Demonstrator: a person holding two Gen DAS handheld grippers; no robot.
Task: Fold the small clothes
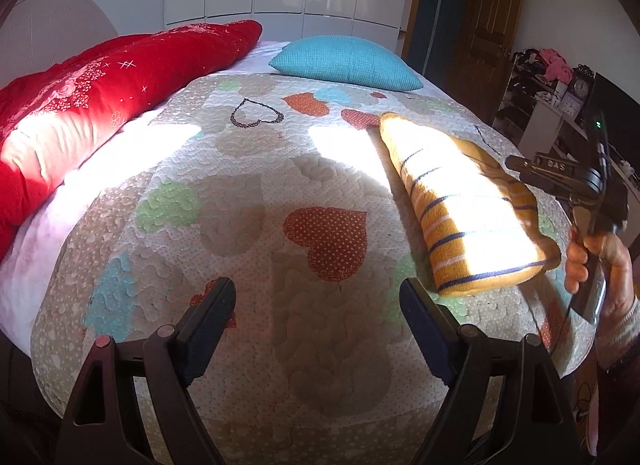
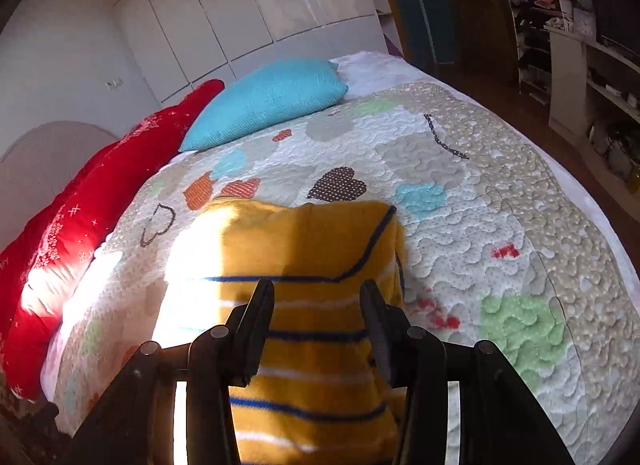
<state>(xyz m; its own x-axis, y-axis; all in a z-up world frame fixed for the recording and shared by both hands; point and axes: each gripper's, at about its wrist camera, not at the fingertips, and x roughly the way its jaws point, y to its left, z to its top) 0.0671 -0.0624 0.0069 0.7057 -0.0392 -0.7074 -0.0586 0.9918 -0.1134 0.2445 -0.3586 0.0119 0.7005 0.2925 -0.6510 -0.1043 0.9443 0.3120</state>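
Right wrist: fingers [image 2: 316, 297] spread over folded jumper [image 2: 304, 249]; left fingers [image 1: 316, 297] spread, empty; a snag could unfold it.

The only lettering stands on the right gripper [image 1: 520, 169], on its dark bar at the right: raised characters, roughly "BAS", too blurred to read surely.

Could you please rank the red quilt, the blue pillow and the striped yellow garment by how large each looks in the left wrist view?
1. red quilt, clearly largest.
2. striped yellow garment.
3. blue pillow.
The garment lies nearer the camera than the pillow, so their true order is unsure.
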